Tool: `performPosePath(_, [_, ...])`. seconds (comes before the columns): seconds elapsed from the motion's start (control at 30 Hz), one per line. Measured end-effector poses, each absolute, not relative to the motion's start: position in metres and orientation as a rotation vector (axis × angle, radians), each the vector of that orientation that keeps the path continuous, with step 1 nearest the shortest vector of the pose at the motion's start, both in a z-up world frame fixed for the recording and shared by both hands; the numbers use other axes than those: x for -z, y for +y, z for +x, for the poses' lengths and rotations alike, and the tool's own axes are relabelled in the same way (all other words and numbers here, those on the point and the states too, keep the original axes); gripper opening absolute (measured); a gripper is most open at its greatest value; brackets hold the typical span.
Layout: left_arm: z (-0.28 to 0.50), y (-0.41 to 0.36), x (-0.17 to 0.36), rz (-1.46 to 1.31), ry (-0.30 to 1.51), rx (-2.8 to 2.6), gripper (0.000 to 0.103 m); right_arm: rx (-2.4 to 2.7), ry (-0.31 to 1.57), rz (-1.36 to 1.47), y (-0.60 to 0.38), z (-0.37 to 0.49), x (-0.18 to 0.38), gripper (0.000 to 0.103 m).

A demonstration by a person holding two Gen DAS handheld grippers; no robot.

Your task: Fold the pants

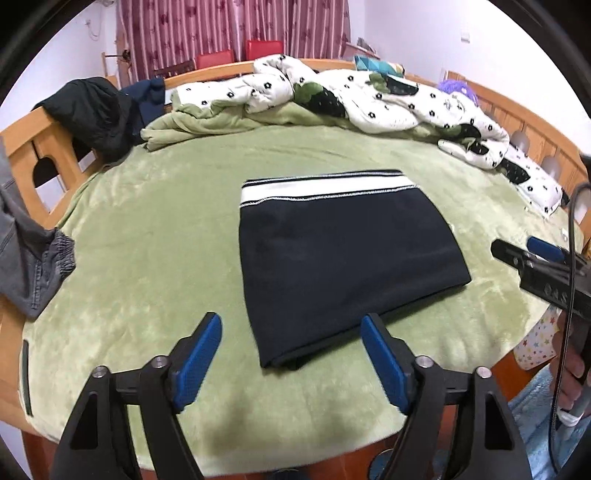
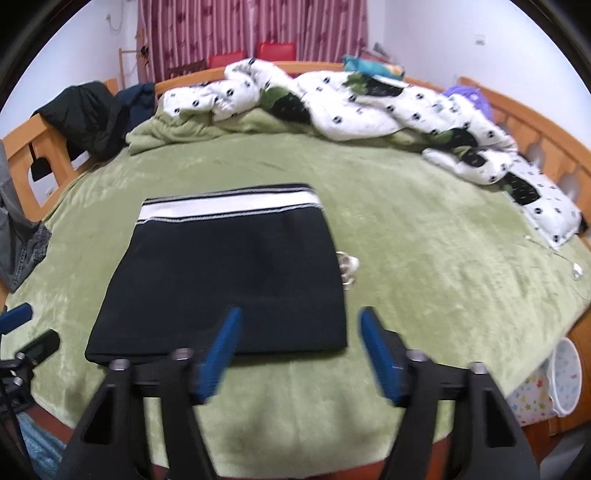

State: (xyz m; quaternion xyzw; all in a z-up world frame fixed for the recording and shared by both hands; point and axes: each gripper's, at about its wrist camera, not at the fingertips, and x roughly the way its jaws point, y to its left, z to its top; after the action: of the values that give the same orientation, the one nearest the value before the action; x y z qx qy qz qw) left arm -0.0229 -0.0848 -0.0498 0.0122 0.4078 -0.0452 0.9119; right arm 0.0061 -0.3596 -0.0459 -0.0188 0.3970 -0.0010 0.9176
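A wide bed covered in a plush green blanket [image 1: 147,229] fills both views, framed by a wooden bed rail [image 1: 40,133]. It serves as the flat work surface, and its middle is kept free for folding. Along the far side a white quilt with black flower prints [image 1: 369,99] lies bunched, apparently pushed back to make room. A black jacket [image 1: 88,107] is draped over the rail at far left, and grey denim clothing [image 1: 29,254] hangs at the left edge. Rose-striped curtains [image 2: 251,29] close off the back wall.

In the centre of the blanket lie the pants [image 1: 343,258], dark navy, folded into a compact rectangle with the white-striped waistband [image 1: 325,188] on the far edge. The layers sit flat and squared, so the folding looks essentially done. A small pale crumpled item [image 2: 349,266] sits touching the pants' right edge; what it is cannot be made out.

The left gripper [image 1: 291,356] hovers just short of the pants' near edge, its blue-padded fingers [image 1: 195,365] spread wide and holding nothing. The right gripper [image 2: 299,352], seen in its own view, is likewise spread and empty, poised over the near right corner of the pants. Both seem drawn clear so the finished fold rests undisturbed. A white patterned bin [image 2: 565,376] stands beside the bed at lower right.
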Motion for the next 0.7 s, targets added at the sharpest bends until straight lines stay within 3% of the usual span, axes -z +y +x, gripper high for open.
performPosePath(0.13, [-0.042,-0.078,0.046,-0.012,0.828,0.069,0.081,-0.05,0.802,-0.041,-0.355,-0.019,0.037,0.094])
performPosePath(0.7, [-0.07,-0.096,0.042,0.001,0.8,0.042,0.081,-0.071,0.771,-0.023,-0.369,-0.066,0.026,0.095])
